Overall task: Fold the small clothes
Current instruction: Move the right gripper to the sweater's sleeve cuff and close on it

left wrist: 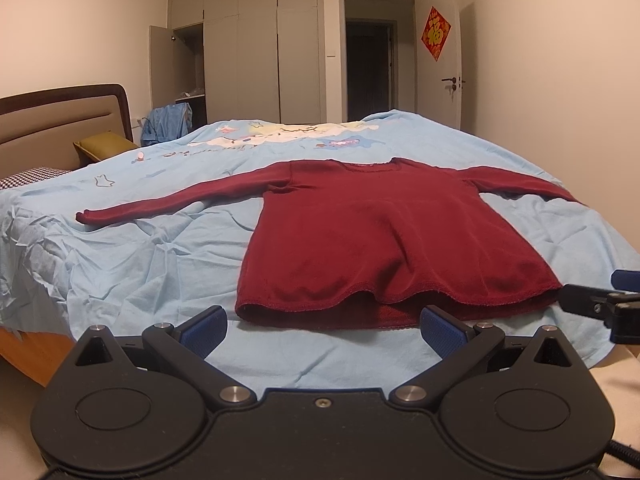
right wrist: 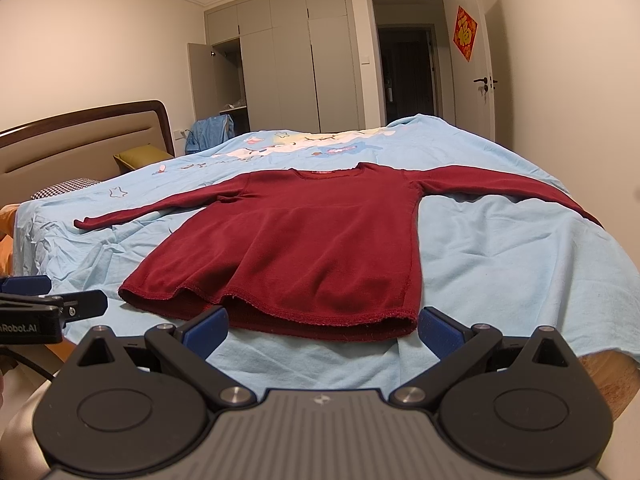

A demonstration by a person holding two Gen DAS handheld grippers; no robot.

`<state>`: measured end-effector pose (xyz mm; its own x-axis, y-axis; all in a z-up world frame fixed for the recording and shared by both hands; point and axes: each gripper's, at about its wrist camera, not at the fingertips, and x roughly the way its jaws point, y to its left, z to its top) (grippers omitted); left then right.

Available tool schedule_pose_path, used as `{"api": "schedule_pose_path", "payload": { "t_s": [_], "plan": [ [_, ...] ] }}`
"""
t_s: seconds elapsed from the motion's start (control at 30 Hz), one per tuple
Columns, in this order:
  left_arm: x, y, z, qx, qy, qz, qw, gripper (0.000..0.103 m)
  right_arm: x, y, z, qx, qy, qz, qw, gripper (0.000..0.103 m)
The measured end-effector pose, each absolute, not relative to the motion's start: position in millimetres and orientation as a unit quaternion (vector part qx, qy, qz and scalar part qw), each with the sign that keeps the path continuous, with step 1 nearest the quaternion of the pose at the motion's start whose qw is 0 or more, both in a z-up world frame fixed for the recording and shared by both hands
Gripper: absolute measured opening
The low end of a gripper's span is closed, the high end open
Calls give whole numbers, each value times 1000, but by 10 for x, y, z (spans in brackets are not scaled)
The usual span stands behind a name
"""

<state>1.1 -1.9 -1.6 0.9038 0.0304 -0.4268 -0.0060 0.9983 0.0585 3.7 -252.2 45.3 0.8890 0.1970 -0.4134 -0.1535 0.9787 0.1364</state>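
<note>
Sweater (left wrist: 384,236), dark red, lies flat on the bed (left wrist: 160,256), both sleeves spread out to the sides, hem toward us. No fold made yet; we judge the whole task is still ahead.

Left wrist view: our left tool (left wrist: 324,330) hovers just short of the hem, blue pads spread wide, gripping nothing. The hem's left corner sits just beyond the left pad. The right tool's tip shows at the frame's right edge, beside the hem's right corner.

Right wrist view: our right tool (right wrist: 322,328) is likewise released and empty. The sweater (right wrist: 304,248) lies straight ahead, its hem close to the fingertips, right corner just inside the right pad. We cannot tell whether anything touches the cloth.
</note>
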Motion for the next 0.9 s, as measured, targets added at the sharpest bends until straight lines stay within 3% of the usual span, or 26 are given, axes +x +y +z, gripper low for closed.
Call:
{"api": "schedule_pose_path", "payload": {
  "t_s": [0.53, 0.9],
  "plan": [
    [688, 23, 265, 39, 247, 12, 968, 102, 543, -2749, 792, 51, 195, 77, 976, 103],
    [1491, 97, 321, 14, 270, 29, 962, 102, 1237, -2881, 616, 51, 235, 64, 969, 103]
  ]
}}
